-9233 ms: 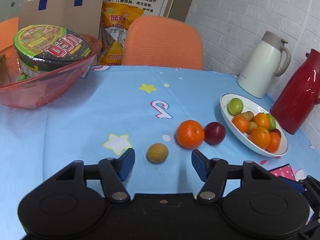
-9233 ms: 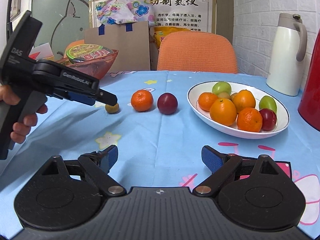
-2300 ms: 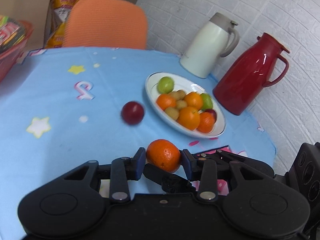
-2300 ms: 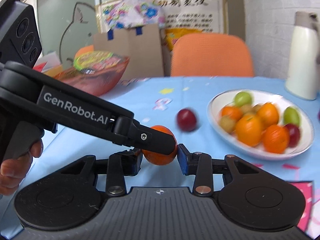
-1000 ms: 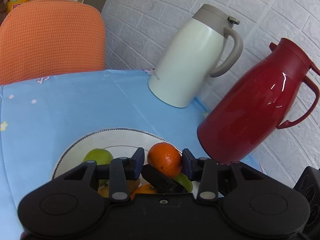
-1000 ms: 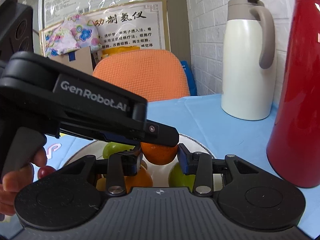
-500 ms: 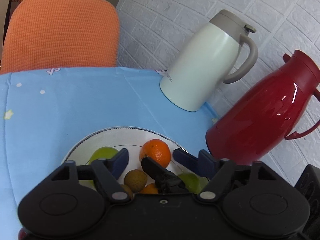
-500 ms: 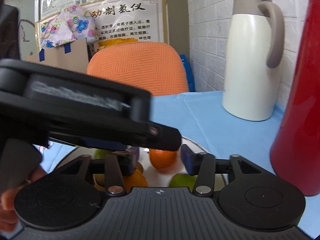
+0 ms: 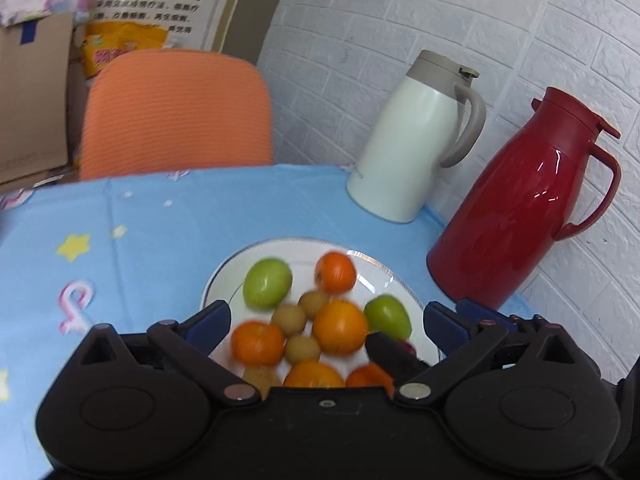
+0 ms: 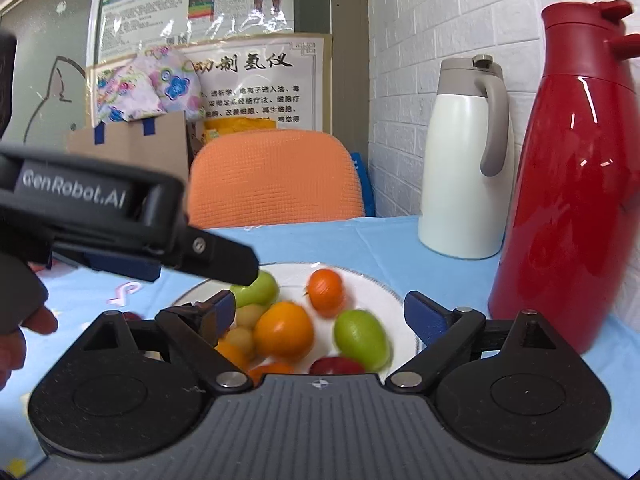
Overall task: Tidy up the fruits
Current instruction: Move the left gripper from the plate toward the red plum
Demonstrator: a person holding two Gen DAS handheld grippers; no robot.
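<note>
My left gripper stands wide, nothing between the jaws. My right gripper is opening to full spread, also empty. Both hang above the near half of the white plate. The small orange lies on the plate's far side, between a green fruit and the rim toward the red jug; slight blur, so it may be rolling. To finish the release well, I judge: lift both claws straight off, avoid brushing the pile, keep the right claw off the jug. 1 red fruit lies just off the plate's left edge.
</note>
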